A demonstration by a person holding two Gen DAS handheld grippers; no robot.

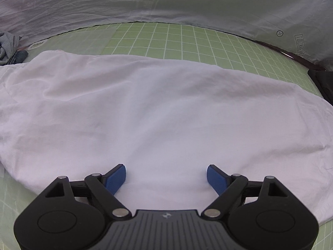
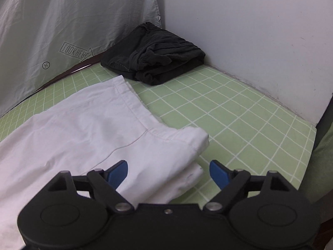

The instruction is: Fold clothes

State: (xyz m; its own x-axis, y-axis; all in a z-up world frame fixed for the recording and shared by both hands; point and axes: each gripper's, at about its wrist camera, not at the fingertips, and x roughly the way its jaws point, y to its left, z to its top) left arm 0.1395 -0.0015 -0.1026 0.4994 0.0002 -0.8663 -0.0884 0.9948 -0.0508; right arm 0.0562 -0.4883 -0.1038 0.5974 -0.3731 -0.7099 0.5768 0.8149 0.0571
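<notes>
A white garment (image 1: 158,108) lies spread across the green grid mat (image 1: 177,41). My left gripper (image 1: 166,177) is open above its near edge, blue pads (image 1: 115,178) apart and holding nothing. In the right wrist view the same white garment (image 2: 83,129) ends in a hemmed, doubled-over corner (image 2: 187,145). My right gripper (image 2: 168,173) is open over that corner, empty. A folded black garment (image 2: 154,54) sits at the mat's far corner.
A pale sheet with printed marks (image 2: 62,31) hangs along the back. A white wall (image 2: 249,31) borders the right side of the mat (image 2: 239,114). A crumpled grey-blue cloth (image 1: 9,45) lies at the far left. A dark object (image 1: 324,83) sits at the right edge.
</notes>
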